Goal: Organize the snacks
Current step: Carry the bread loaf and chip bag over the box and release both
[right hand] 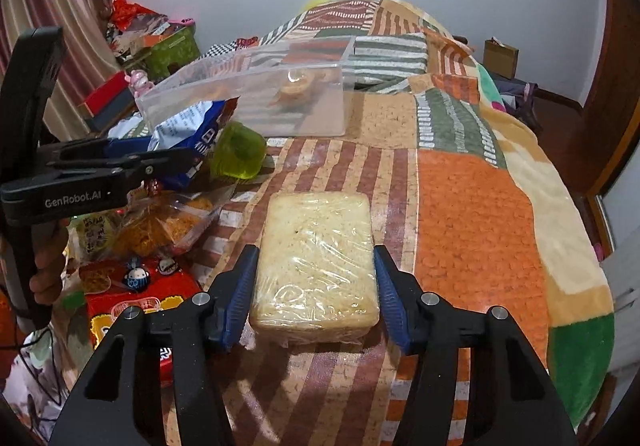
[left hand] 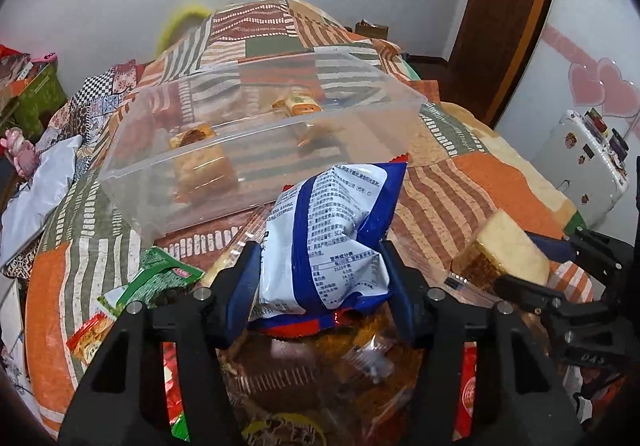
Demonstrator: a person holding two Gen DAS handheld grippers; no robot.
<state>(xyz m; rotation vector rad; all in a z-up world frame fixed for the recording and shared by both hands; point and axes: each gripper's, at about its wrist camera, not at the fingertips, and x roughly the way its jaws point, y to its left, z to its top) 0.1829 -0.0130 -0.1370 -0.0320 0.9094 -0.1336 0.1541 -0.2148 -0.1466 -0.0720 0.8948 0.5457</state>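
Note:
My left gripper (left hand: 318,270) is shut on a blue and white snack bag (left hand: 328,230), held above a pile of snacks and short of the clear plastic bin (left hand: 256,133). The bin holds a few wrapped pastries (left hand: 200,161). My right gripper (right hand: 314,286) is shut on a plastic-wrapped block of cake (right hand: 316,258) above the bed. The cake (left hand: 504,254) and right gripper (left hand: 532,278) show at the right of the left wrist view. The left gripper (right hand: 188,161) with its bag (right hand: 188,125) shows at the left of the right wrist view, before the bin (right hand: 248,97).
A patchwork blanket (right hand: 480,213) covers the bed. Loose snack packs (left hand: 152,278) lie near the front left, with a red pack (right hand: 136,298) and a green jelly cup (right hand: 240,153). A white fridge (left hand: 580,161) stands right. Boxes (right hand: 172,45) sit at the far left.

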